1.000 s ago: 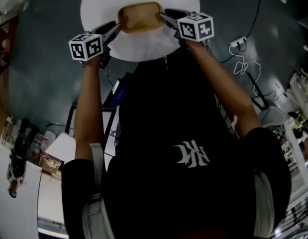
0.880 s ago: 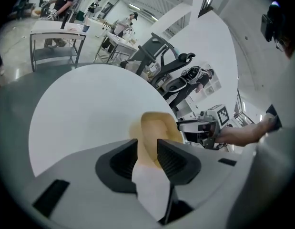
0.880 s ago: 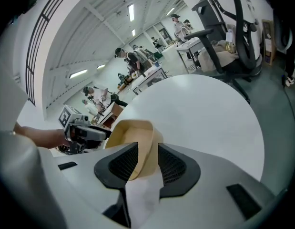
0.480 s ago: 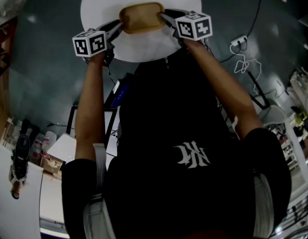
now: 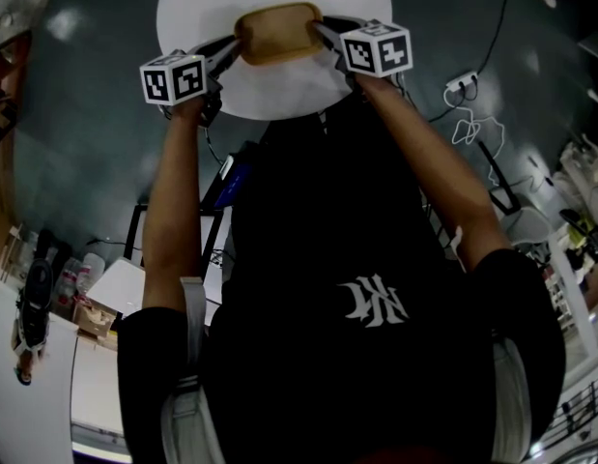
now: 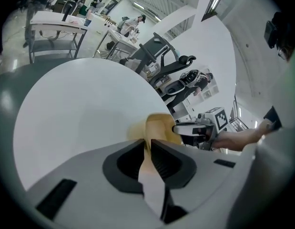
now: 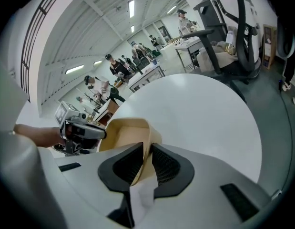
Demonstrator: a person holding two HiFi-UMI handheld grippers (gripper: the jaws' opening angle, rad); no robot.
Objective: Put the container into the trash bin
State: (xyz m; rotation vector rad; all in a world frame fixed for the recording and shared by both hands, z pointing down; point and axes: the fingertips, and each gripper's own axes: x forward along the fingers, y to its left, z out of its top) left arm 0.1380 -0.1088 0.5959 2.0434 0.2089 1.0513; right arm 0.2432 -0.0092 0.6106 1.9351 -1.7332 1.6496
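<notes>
A shallow tan container [image 5: 276, 33] sits near the middle of a round white table [image 5: 279, 95], caught end to end between two hand-held grippers. The left gripper [image 5: 231, 52] is closing on the container's left end wall, the right gripper [image 5: 324, 35] on the right end wall. In the left gripper view the thin tan wall [image 6: 159, 128] fills the narrow slot between the ribbed pads [image 6: 162, 162]. In the right gripper view the wall [image 7: 126, 132] likewise stands pinched between the pads [image 7: 164, 166].

A second ago both pairs of jaws stood wide apart on either side of the container's ends; now they have drawn in onto the walls. The left gripper's marker cube [image 5: 173, 77] has edged up and inward toward the container, while the right gripper's cube [image 5: 377, 48] has barely shifted. The container remains flat on the table, almost where it lay. Dark floor [image 5: 86, 143] surrounds the table.
</notes>
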